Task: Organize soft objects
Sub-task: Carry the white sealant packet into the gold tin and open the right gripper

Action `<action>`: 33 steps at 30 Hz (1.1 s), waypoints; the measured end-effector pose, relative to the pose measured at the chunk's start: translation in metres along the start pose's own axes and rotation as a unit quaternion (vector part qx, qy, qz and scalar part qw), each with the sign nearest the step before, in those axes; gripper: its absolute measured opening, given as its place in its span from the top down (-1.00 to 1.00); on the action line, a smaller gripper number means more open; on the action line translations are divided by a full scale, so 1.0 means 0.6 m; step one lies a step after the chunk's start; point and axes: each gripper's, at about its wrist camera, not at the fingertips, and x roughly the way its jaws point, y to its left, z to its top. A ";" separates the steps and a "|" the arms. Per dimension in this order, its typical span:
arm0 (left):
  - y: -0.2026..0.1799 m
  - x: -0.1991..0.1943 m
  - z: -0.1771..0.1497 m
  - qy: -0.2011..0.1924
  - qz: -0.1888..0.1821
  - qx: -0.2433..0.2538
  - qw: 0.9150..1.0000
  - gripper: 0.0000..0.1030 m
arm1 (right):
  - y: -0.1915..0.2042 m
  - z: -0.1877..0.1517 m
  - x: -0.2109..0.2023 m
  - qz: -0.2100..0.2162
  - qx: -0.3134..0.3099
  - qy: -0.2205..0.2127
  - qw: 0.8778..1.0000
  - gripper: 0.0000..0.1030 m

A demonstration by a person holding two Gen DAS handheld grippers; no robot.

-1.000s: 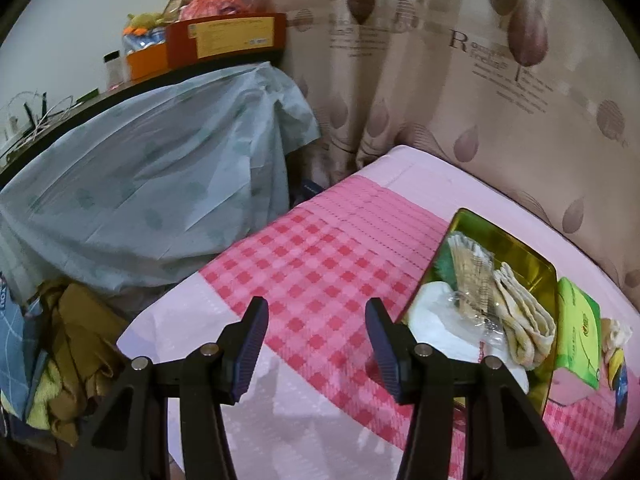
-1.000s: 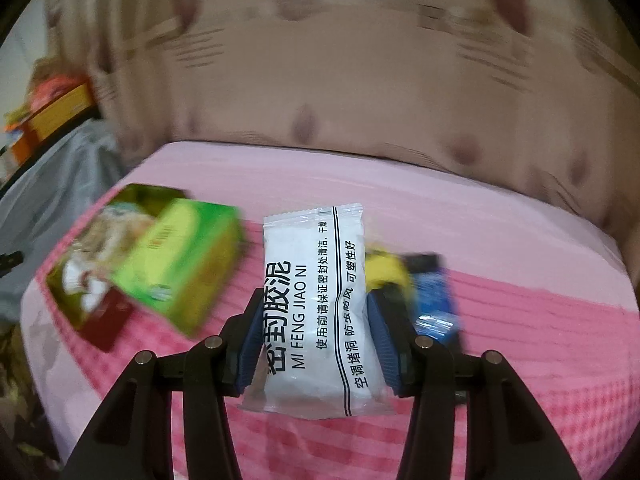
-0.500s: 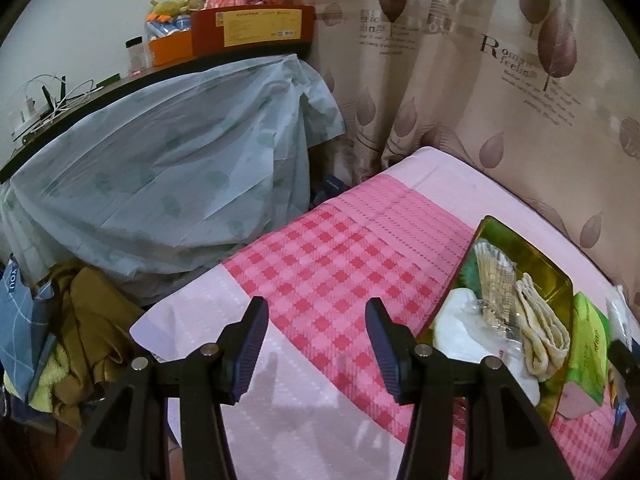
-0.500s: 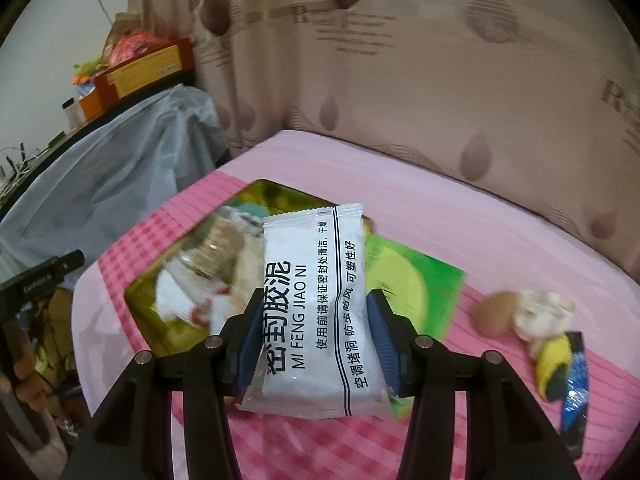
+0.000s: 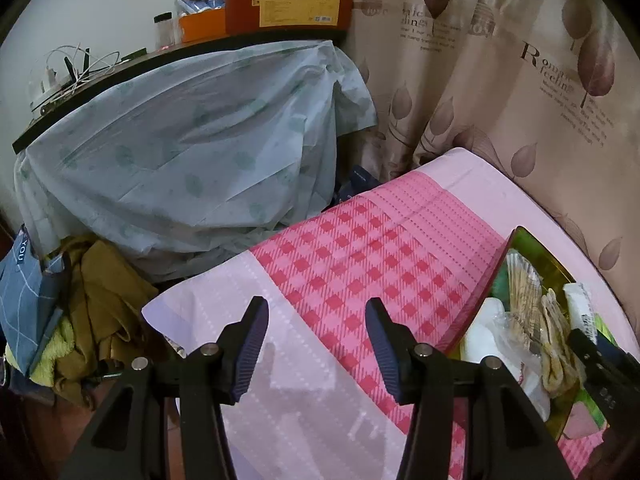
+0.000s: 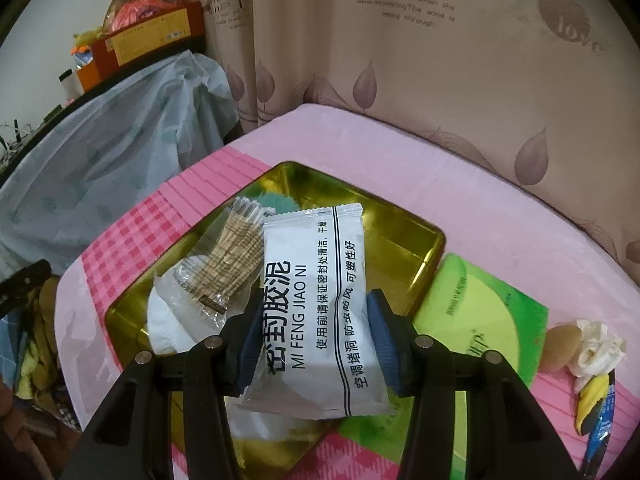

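Right gripper (image 6: 314, 340) clamps one white sealed packet printed with black Chinese text (image 6: 316, 304); left gripper (image 5: 316, 344) hangs with its jaws apart and nothing between them.

From the right gripper outward: the one white packet sits pinched between both blue pads, above one shiny gold rectangular metal tray (image 6: 424, 256) on the pink checked bedspread (image 6: 132, 232). Beyond the pads, the tray holds one clear-wrapped beige plaid cloth (image 6: 228, 268), one white soft bundle (image 6: 168, 320) and one teal fluffy piece (image 6: 276, 204). Just right of the gripper lies one flat green packet (image 6: 480, 312); further right, one tan rounded lump (image 6: 562, 346), one crumpled white scrap (image 6: 598, 344), one yellow-and-black piece (image 6: 592, 406) and one blue wrapper (image 6: 602, 428). The leaf-patterned curtain (image 6: 460, 80) hangs behind.
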 end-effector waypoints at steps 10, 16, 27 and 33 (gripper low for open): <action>-0.004 0.002 -0.002 0.002 0.003 0.005 1.000 0.00 | 0.022 -0.007 0.023 0.001 -0.019 0.013 1.000 -0.06; -0.012 -0.002 -0.005 -0.003 -0.001 0.019 1.000 0.00 | 0.026 -0.011 -0.011 0.014 -0.021 -0.008 1.000 -0.39; -0.030 -0.010 -0.010 -0.011 -0.001 0.044 0.999 0.00 | -0.080 -0.076 -0.128 -0.016 0.016 -0.057 0.998 -0.48; -0.042 -0.011 -0.014 -0.014 0.000 0.058 0.998 0.00 | -0.206 -0.131 -0.150 -0.082 0.063 -0.042 0.994 -0.48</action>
